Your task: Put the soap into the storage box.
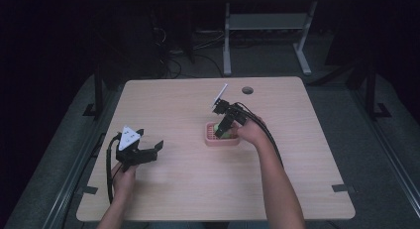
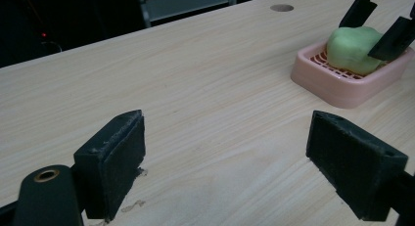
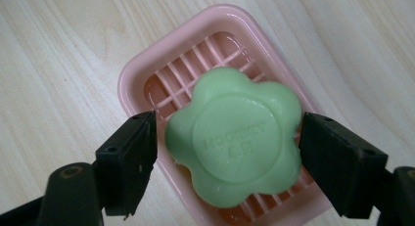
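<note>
The high view was dim overall, and only the worktop (image 1: 188,189) was evenly lit from above; the upper corners of the frame were lost in near-black. Soft, short shadows were cast on the wood. In the right gripper view a mild glare was seen on the pink dish (image 3: 142,74), and the green soap (image 3: 235,138) was sharply rendered. In the left gripper view the upper left was dark, and the near pads (image 2: 115,162) were slightly blurred.

All three views share the pink soap dish (image 1: 222,139).
</note>
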A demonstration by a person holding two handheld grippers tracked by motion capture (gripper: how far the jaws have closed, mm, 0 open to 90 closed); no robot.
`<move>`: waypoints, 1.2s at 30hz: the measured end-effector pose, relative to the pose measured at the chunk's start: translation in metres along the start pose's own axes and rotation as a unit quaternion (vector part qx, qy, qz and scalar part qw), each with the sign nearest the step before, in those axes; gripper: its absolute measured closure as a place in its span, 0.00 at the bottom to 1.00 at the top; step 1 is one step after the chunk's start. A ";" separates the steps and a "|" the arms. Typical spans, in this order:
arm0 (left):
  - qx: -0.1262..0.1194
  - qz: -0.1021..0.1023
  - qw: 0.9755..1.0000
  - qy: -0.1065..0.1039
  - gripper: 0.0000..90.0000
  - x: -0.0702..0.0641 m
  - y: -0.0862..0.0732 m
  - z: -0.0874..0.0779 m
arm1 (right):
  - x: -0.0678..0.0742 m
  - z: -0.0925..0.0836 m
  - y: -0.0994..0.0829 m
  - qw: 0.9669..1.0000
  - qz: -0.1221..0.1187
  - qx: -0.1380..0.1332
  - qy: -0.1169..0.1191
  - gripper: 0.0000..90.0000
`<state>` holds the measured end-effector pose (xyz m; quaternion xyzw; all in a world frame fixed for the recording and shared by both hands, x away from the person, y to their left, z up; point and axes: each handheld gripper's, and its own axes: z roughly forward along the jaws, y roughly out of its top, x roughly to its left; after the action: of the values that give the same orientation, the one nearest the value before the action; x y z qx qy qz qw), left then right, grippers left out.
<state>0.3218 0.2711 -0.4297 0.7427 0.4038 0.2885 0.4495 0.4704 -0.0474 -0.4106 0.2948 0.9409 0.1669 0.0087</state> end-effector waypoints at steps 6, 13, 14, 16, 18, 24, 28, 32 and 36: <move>0.001 0.001 1.000 -0.001 0.16 0.000 0.000 0.000 | -0.003 -0.007 -0.007 1.000 0.005 -0.009 0.000 0.24; 0.002 0.004 1.000 -0.001 0.16 -0.001 0.000 0.001 | -0.004 -0.014 -0.014 1.000 0.009 -0.018 -0.002 0.24; 0.001 0.002 1.000 -0.001 0.16 -0.001 0.000 0.001 | -0.004 -0.015 -0.015 1.000 0.011 -0.018 -0.002 0.24; 0.003 0.000 1.000 -0.001 0.16 -0.001 0.000 0.001 | -0.004 -0.017 -0.016 1.000 0.010 -0.020 -0.004 0.24; 0.005 0.004 1.000 -0.004 0.16 -0.001 -0.001 0.000 | -0.004 -0.018 -0.017 1.000 0.011 -0.017 -0.004 0.24; 0.004 0.002 1.000 0.000 0.16 -0.001 0.000 0.000 | -0.001 -0.025 -0.020 1.000 0.008 -0.022 -0.009 0.24; 0.004 0.002 1.000 0.000 0.16 -0.001 0.000 0.000 | -0.002 -0.030 -0.023 1.000 0.009 -0.028 -0.009 0.24; 0.003 0.004 1.000 -0.001 0.16 -0.001 0.000 0.000 | -0.001 -0.035 -0.028 0.999 0.009 -0.033 -0.013 0.24; 0.005 0.004 1.000 -0.002 0.16 -0.002 0.000 0.001 | 0.000 -0.039 -0.034 0.999 0.010 -0.036 -0.013 0.25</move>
<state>0.3214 0.2695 -0.4304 0.7474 0.4013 0.2869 0.4450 0.4473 -0.0861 -0.3850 0.3059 0.9309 0.1973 0.0298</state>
